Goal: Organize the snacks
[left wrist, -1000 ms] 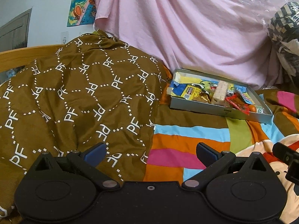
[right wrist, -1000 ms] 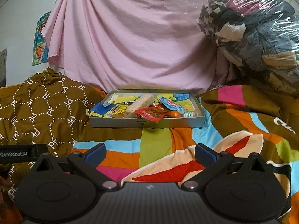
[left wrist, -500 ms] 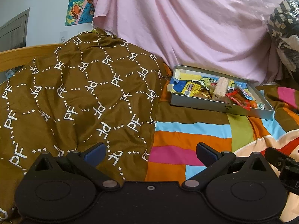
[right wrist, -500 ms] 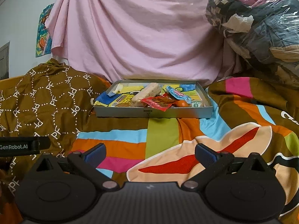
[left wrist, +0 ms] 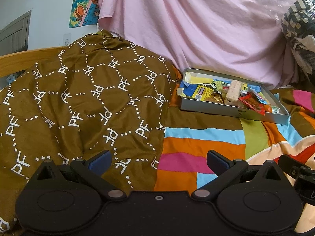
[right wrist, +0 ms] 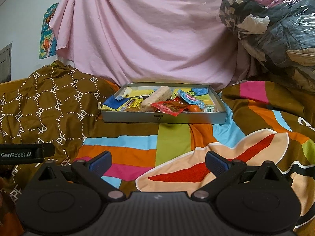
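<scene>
Toward twelve o'clock from the right gripper (right wrist: 158, 162), a shallow grey tray (right wrist: 163, 118) sits on the striped bedspread (right wrist: 171, 141), well apart from the fingers; the left gripper (left wrist: 158, 162) sees the same tray off at about one o'clock. Both grippers hang with jaws spread wide and nothing between them. Every snack in view already lies inside the tray, jumbled: a pale wrapped bar (right wrist: 156, 96) propped across a red packet (right wrist: 167, 107), a blue-and-pink wrapper (right wrist: 190, 98) at its two o'clock, a small orange sweet (right wrist: 195, 109) near the front wall, and a yellow pack (right wrist: 131, 104) at nine o'clock. Such a heap would fit snacks just gathered in, or ones waiting to be sorted, so the stage stays open. Any pick here is best taken from the top piece, jaws closing across a wrapper's narrow side, clear of the tray's low rim. The brown patterned quilt (left wrist: 78, 98) bulges at ten o'clock.
</scene>
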